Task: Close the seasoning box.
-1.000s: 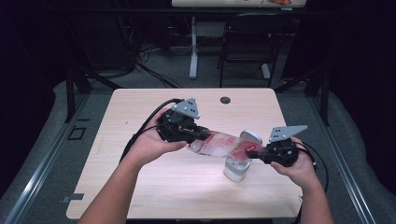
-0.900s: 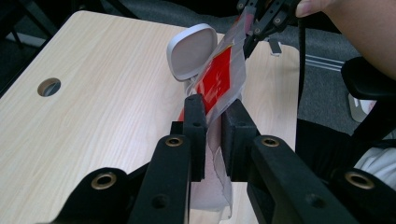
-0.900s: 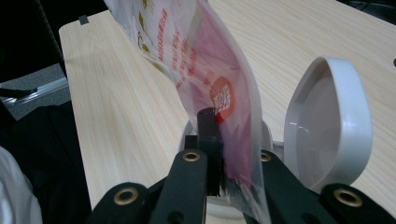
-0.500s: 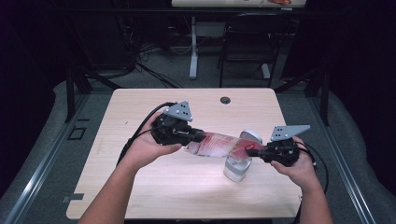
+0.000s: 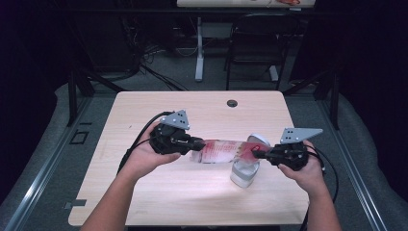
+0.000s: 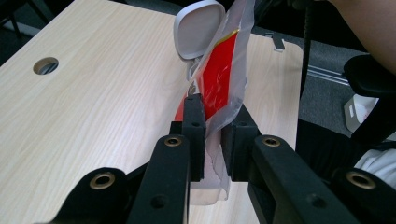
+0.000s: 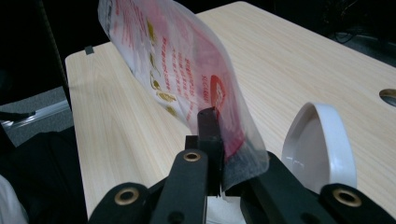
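The bag [image 5: 223, 150], a clear plastic pouch printed in red, hangs stretched between the two grippers above the table [image 5: 144, 192]. Its long axis runs roughly level across the table from the person's left to right, with the right end over the white bin [image 5: 244, 173], a small lidded container whose lid [image 5: 259, 141] stands tipped up behind that end. In the left gripper view the pouch [image 6: 224, 65] rises on edge from the jaws toward the bin lid [image 6: 198, 28] beyond.

The left gripper [image 5: 196, 142] is clamped on the end of the bag away from the bin; its jaws stand a little apart with the film bunched between them. The right gripper [image 5: 256, 154] is closed tight on the end at the bin, its pads pinching a flat edge of the pouch [image 7: 187, 70], with the bin's lid [image 7: 320, 144] just beside.

The step in hand looks like bringing the bag to the bin's mouth, or pulling it open over it. To do that well, both grips should hold firm so the slick film does not slip. The end near the bin should go down first, kept centred over the opening and clear of the raised lid. The far end should follow at a gentle tilt, without jerking, since the light bin could tip or slide.
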Action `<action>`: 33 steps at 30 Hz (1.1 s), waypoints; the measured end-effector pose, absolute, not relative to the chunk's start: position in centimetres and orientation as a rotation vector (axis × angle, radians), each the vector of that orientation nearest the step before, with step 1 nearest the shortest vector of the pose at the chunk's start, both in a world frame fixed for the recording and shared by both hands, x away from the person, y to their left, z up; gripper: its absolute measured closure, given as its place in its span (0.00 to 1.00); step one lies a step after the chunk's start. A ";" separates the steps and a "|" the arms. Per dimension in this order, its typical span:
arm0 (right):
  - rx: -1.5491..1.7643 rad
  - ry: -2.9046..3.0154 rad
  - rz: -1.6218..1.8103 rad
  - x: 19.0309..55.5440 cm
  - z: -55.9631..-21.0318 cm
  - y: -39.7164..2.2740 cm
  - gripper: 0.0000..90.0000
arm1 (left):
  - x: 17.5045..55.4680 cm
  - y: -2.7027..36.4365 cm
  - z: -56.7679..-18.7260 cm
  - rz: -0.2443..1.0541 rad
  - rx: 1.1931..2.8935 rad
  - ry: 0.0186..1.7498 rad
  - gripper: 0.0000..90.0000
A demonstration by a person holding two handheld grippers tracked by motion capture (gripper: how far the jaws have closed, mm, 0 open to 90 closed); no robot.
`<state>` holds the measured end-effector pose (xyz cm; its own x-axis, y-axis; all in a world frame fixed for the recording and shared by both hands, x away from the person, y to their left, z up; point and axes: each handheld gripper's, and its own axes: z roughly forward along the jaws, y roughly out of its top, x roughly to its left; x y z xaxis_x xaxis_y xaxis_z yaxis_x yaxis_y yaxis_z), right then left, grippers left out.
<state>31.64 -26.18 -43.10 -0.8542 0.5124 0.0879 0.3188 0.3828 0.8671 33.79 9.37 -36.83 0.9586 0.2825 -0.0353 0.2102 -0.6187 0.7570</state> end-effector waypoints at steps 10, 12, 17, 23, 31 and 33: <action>0.721 2.430 1.458 31.6 -42.5 -25.3 1.00 | 33.7 10.5 -38.7 0.098 2.240 0.373 0.90; 0.718 2.429 1.455 31.7 -42.4 -25.1 1.00 | 33.8 10.7 -39.2 0.094 2.233 0.386 0.89; 0.698 2.425 1.425 31.8 -41.6 -24.2 1.00 | 33.7 11.6 -40.8 0.088 2.228 0.407 0.89; 0.664 2.441 1.354 31.7 -40.9 -22.7 1.00 | 33.5 12.4 -43.1 0.066 2.204 0.449 0.89; 0.606 2.466 1.281 31.8 -39.8 -20.5 1.00 | 33.3 13.5 -45.2 0.062 2.163 0.483 0.88; 0.589 2.472 1.258 31.8 -39.5 -19.8 1.00 | 33.2 13.9 -45.7 0.060 2.156 0.493 0.88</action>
